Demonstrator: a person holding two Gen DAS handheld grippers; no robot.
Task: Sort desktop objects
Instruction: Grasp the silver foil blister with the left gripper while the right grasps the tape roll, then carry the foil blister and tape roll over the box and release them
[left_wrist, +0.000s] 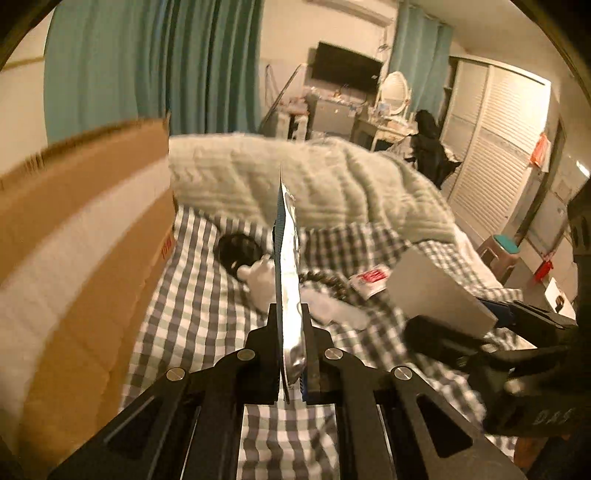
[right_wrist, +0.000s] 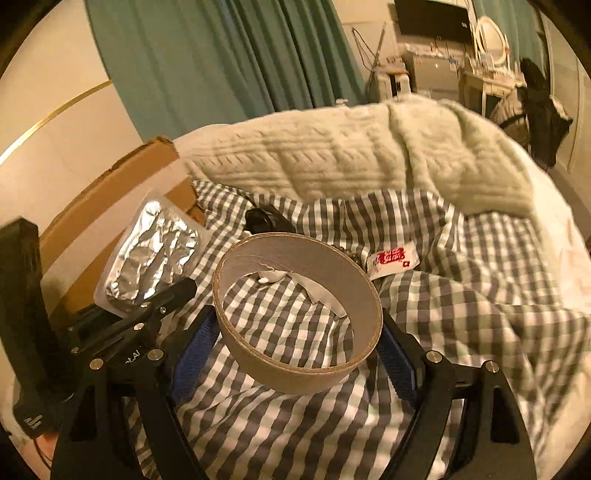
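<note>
Both of our grippers are lifted above a bed: the left gripper (left_wrist: 290, 325) is pinched nearly closed on a flat silver foil pouch (left_wrist: 288, 280), which stands on edge between the pads and rises straight ahead in the left wrist view, while the right gripper (right_wrist: 299, 328) stands wide with its blue pads pressed on opposite sides of a broad cardboard tape ring (right_wrist: 295, 314), held clear of the bedding so that we see the sheet through its hollow. From the right wrist view we see the same pouch to the left, crinkled and shiny, clamped at its lower end. Beneath both lies a rumpled grey-and-white checked bedsheet (right_wrist: 461, 314). On it, beyond the ring, we find a small white packet with red print (right_wrist: 392, 260), a black object (right_wrist: 264, 218) and, partly hidden behind the pouch in the left wrist view, something white (left_wrist: 258, 277) that we cannot identify. A thick cream knitted blanket (right_wrist: 351, 155) is heaped across the far part of the bed. A brown cardboard box (left_wrist: 85, 206) stands at the left edge of the bed. Behind it teal curtains (left_wrist: 147, 66) hang against a pale wall. Farther back we see a dark television (left_wrist: 345, 66), a cluttered dresser with an oval mirror (left_wrist: 395, 88), and white louvred wardrobe doors (left_wrist: 491, 147).
</note>
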